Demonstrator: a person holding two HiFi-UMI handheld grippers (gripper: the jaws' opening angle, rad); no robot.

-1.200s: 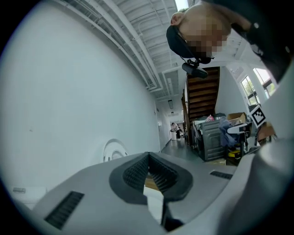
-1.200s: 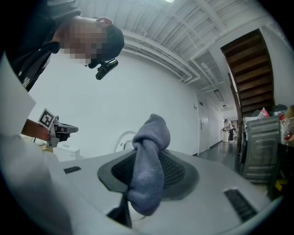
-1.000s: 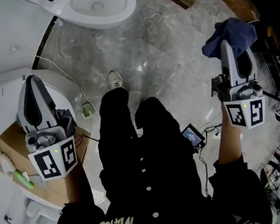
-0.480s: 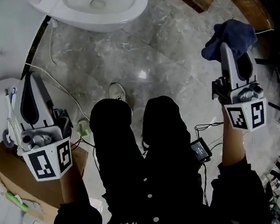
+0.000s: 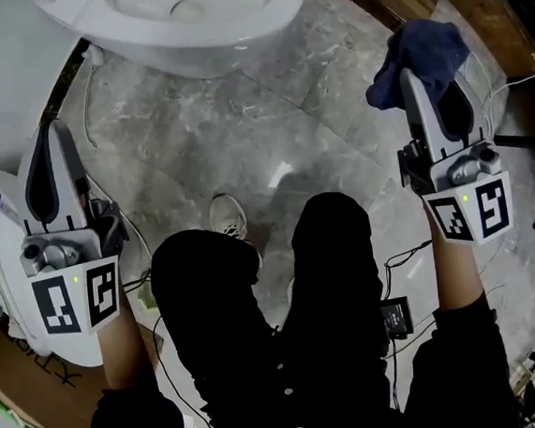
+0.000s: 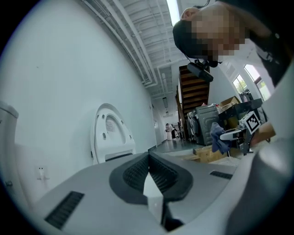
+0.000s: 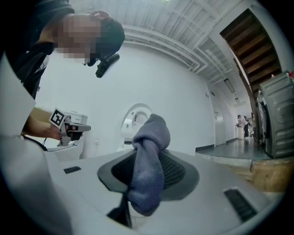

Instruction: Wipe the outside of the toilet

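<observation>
Head view. A: Toilet position?
B: Upper middle of frame. White toilet (image 5: 233,50) on the grey stone floor (image 5: 270,142), well apart from both grippers.
A: Right gripper?
B: Right gripper (image 5: 417,86), upper right of frame, pinching a dark blue cloth (image 5: 421,52). The right gripper view shows the cloth bunched between the jaws and drooping over them.
A: Left?
B: Left gripper (image 5: 49,135), left side of frame. Jaws pressed together, nothing between them. Its own view looks past them toward the raised lid (image 6: 110,133), centre left.
A: Progress?
B: Judged not yet begun. Cloth in grip but touching no part of the toilet; no wiped patch can be made out. Bowl sides, base and lid all look left to do. Likely next: carry the cloth up-frame to the bowl's outer wall.
</observation>
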